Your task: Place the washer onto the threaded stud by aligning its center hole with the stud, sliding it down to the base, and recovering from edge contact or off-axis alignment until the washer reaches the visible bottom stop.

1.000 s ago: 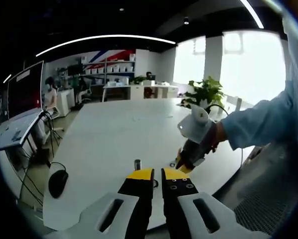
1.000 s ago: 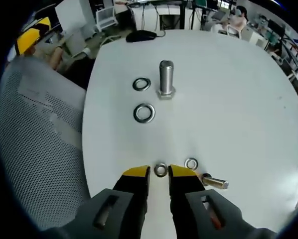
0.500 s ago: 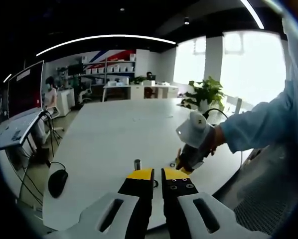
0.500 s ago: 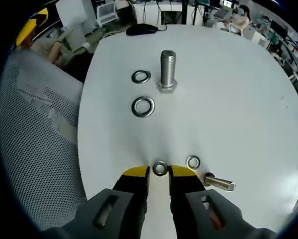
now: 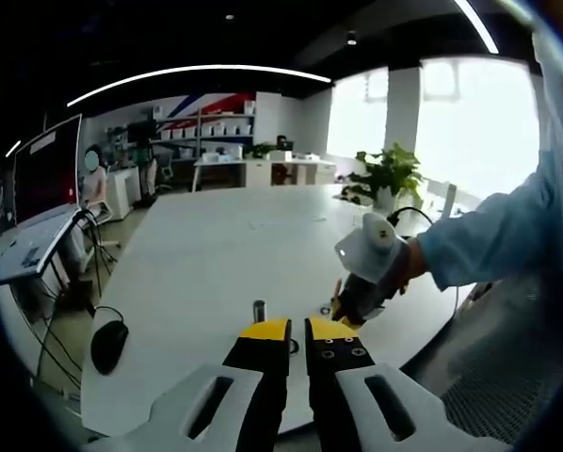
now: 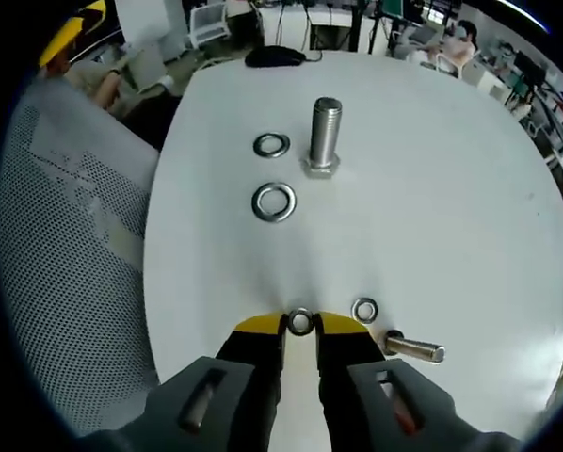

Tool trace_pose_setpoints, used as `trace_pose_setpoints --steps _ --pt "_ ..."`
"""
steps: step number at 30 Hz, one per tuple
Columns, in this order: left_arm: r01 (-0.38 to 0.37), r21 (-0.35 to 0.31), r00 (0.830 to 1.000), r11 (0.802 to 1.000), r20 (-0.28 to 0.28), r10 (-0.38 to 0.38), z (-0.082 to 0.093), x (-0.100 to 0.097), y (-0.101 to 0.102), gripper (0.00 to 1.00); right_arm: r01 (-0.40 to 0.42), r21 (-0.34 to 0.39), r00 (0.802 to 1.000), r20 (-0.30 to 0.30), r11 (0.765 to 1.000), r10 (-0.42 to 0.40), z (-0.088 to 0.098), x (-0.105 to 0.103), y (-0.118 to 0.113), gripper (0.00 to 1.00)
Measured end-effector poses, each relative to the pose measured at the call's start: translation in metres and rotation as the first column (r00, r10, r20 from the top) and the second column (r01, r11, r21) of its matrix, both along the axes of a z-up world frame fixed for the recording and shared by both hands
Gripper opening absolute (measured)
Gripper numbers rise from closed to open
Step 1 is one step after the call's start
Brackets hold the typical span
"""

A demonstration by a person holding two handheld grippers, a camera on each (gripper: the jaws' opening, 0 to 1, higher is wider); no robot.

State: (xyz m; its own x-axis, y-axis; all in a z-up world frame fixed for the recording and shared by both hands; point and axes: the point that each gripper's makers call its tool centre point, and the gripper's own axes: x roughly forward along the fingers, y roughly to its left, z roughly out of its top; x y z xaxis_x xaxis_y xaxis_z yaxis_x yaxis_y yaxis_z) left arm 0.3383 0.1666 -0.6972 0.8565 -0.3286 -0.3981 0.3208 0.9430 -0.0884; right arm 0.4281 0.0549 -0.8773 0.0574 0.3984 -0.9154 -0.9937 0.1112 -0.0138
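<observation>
Pinching a small silver steel washer [image 6: 301,322] between its yellow tips, the right tool [image 6: 300,328] sits well short of the upright threaded steel stud [image 6: 325,133], straight ahead across the white desk [image 6: 432,207].

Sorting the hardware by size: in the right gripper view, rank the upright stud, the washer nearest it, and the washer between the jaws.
1. upright stud
2. washer nearest it
3. washer between the jaws, though camera nearness makes its true size unsure.
</observation>
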Motion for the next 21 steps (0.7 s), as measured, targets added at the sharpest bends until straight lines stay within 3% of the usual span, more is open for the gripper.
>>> trace_pose_setpoints --steps 1,2,5,9,21 --pt "0.000 0.000 1.000 1.000 0.000 0.000 0.000 0.000 0.000 0.04 0.001 0.001 1.000 -0.002 1.000 -0.001 0.000 0.000 0.000 0.12" --pt "0.001 0.001 1.000 1.000 -0.001 -0.001 0.000 0.000 0.000 0.04 -0.001 -0.015 1.000 -0.002 1.000 0.001 -0.001 0.000 -0.002 0.04" --pt "0.001 0.001 1.000 1.000 -0.001 -0.001 0.000 0.000 0.000 0.04 0.008 -0.005 1.000 -0.001 1.000 -0.008 0.000 0.002 -0.001 0.04" --pt "0.000 0.001 1.000 1.000 -0.001 0.000 0.000 0.000 0.000 0.04 0.026 -0.011 1.000 0.014 1.000 -0.026 0.002 0.009 -0.006 0.16" --pt "0.000 0.001 1.000 1.000 0.001 0.000 0.000 0.000 0.000 0.04 0.076 0.012 0.997 0.014 0.997 -0.076 0.019 0.023 -0.024 0.17"
